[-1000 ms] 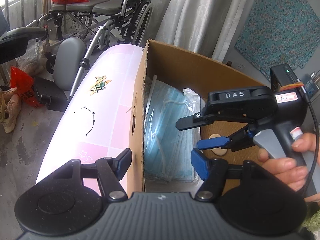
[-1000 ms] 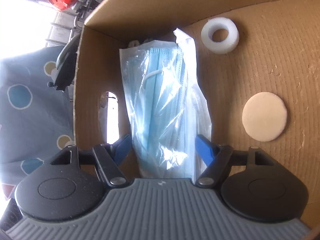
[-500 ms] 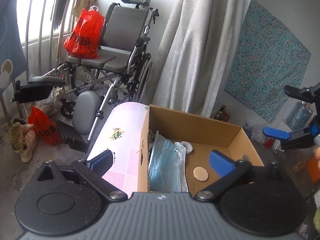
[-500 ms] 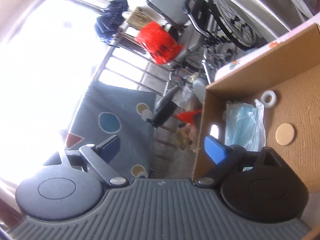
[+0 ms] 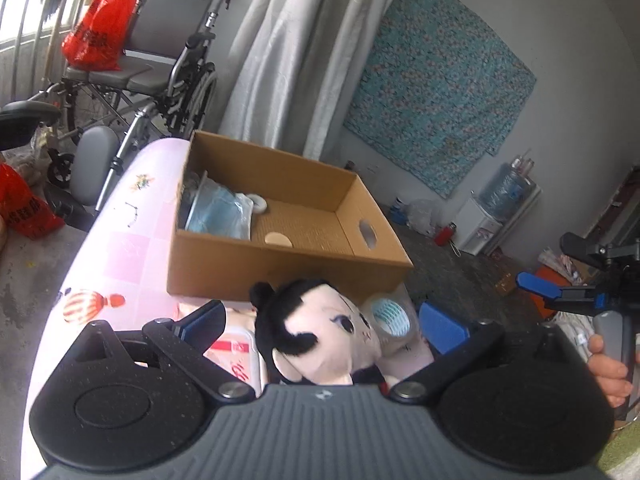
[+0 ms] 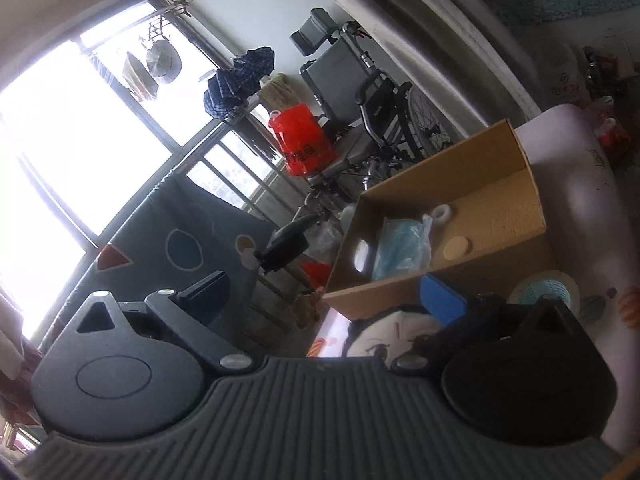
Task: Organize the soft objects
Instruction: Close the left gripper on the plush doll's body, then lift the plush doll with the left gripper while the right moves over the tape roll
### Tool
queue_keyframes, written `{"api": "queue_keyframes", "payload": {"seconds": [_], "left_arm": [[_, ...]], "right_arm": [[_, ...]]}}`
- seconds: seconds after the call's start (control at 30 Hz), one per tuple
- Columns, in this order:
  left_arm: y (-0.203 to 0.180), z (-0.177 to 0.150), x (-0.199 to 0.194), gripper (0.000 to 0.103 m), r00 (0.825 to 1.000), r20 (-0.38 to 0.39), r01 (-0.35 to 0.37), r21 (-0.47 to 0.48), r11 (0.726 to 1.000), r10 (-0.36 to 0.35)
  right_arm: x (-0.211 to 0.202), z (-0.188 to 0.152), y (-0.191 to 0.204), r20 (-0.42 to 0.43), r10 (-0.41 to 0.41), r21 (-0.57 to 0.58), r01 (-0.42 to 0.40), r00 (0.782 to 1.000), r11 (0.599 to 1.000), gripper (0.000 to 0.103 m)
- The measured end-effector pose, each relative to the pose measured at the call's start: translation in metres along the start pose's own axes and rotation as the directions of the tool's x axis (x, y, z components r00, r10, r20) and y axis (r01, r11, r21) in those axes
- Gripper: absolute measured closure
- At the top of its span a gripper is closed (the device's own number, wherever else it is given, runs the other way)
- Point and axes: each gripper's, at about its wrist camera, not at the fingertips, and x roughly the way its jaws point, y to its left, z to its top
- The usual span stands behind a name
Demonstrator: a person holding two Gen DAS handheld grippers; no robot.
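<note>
Left wrist view: the left gripper (image 5: 324,326) has pulled back from the cardboard box (image 5: 280,256) — jaws open around a plush doll (image 5: 320,334) on the table (image 5: 120,248), likely next.

Right wrist view: the right gripper (image 6: 324,290), withdrawn, jaws open — mask pack (image 6: 402,248) stays boxed.

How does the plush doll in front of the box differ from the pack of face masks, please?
The plush doll lies on the pink table outside the cardboard box, while the pack of face masks sits inside it at one end. The doll is bare fabric, pale-faced with black hair; the masks are light blue and wrapped in clear plastic. The doll lies between the open left claw's fingers; the masks lie apart from both claws. Both look soft.
</note>
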Motion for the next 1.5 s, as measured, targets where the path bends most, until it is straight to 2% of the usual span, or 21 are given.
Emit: {"api": "queue_keyframes", "payload": {"seconds": [0.1,0.23,0.37,0.43,0.53,0.7,0.87,0.97,1.03,1.1,1.17,1.4,1.5], "left_arm": [[-0.017,-0.031,0.011,0.0,0.999,-0.048,0.0,0.049,0.999,0.002],[-0.03,-0.06,0.032,0.0,0.992,-0.125,-0.007,0.073,0.997,0.016],[-0.037,-0.077,0.054,0.0,0.977,-0.195,-0.064,0.084,0.994,0.08],[-0.039,-0.077,0.064,0.001,0.971,-0.216,-0.088,0.089,0.992,0.105],[-0.042,-0.072,0.076,0.004,0.965,-0.25,-0.065,0.065,0.996,0.079],[-0.037,-0.056,0.101,0.004,0.961,-0.271,-0.064,-0.055,0.996,0.047],[-0.027,-0.051,0.131,0.006,0.939,-0.34,-0.102,-0.153,0.983,0.045],[-0.023,-0.051,0.14,0.007,0.94,-0.338,-0.113,-0.209,0.971,0.037],[-0.021,-0.051,0.147,0.014,0.94,-0.339,-0.133,-0.234,0.963,0.047],[-0.021,-0.052,0.153,0.028,0.935,-0.347,-0.161,-0.243,0.957,0.069],[-0.021,-0.054,0.158,0.029,0.929,-0.358,-0.193,-0.239,0.952,0.099],[-0.034,-0.056,0.157,0.042,0.94,-0.316,-0.206,-0.222,0.953,0.13],[-0.034,-0.056,0.154,0.046,0.946,-0.301,-0.195,-0.227,0.954,0.121]], "right_arm": [[-0.008,-0.046,-0.027,-0.021,-0.113,0.061,0.114,0.993,0.992,0.001],[-0.005,-0.102,-0.064,-0.089,-0.248,0.161,0.259,0.965,0.952,0.001],[0.004,-0.13,-0.088,-0.123,-0.255,0.242,0.278,0.959,0.929,0.001],[0.011,-0.131,-0.092,-0.122,-0.251,0.255,0.274,0.96,0.927,0.001],[0.027,-0.124,-0.095,-0.119,-0.247,0.268,0.271,0.962,0.925,0.001],[0.041,-0.113,-0.106,-0.094,-0.246,0.315,0.263,0.965,0.912,0.001],[0.046,-0.118,-0.121,-0.091,-0.243,0.344,0.26,0.966,0.902,0.001],[0.049,-0.122,-0.129,-0.095,-0.248,0.356,0.265,0.964,0.896,0.001],[0.05,-0.124,-0.136,-0.096,-0.249,0.372,0.267,0.964,0.889,0.001],[0.051,-0.126,-0.143,-0.094,-0.245,0.389,0.262,0.965,0.883,0.001],[0.053,-0.128,-0.148,-0.091,-0.245,0.399,0.26,0.965,0.879,0.001],[0.052,-0.134,-0.158,-0.081,-0.246,0.419,0.256,0.966,0.871,0.001],[0.049,-0.136,-0.158,-0.073,-0.246,0.425,0.253,0.966,0.869,0.001]]}}
